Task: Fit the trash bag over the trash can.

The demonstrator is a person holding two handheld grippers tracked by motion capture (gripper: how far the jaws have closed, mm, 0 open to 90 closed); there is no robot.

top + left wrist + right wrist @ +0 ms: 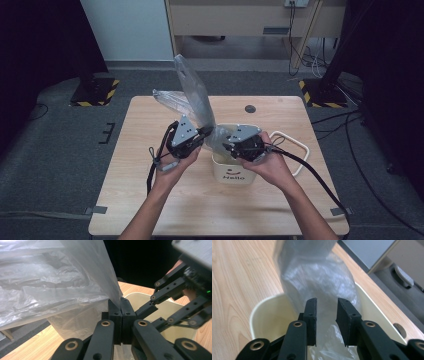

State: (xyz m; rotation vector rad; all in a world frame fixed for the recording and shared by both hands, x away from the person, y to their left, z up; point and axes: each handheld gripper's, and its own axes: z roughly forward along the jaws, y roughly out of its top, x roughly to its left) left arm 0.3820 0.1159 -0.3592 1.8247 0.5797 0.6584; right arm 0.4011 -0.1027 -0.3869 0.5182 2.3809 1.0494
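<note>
The plastic bag [192,97] rises from the bin [235,170] at centre frame. Left gripper [121,312] pinches its edge shut; right gripper [326,315] stands parted around it. Lining the bin; next, spread the bag's mouth over the rim.

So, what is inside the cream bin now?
The lower part of the clear plastic bag hangs into the cream bin. The bin's bottom cannot be seen; the bag and the hand-held grippers cover it.

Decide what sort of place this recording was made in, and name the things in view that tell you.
Probably a lab or studio set up for recording. A lone wooden table stands on grey carpet, hazard-striped stand bases flank it, and loose cables trail across the floor.
</note>
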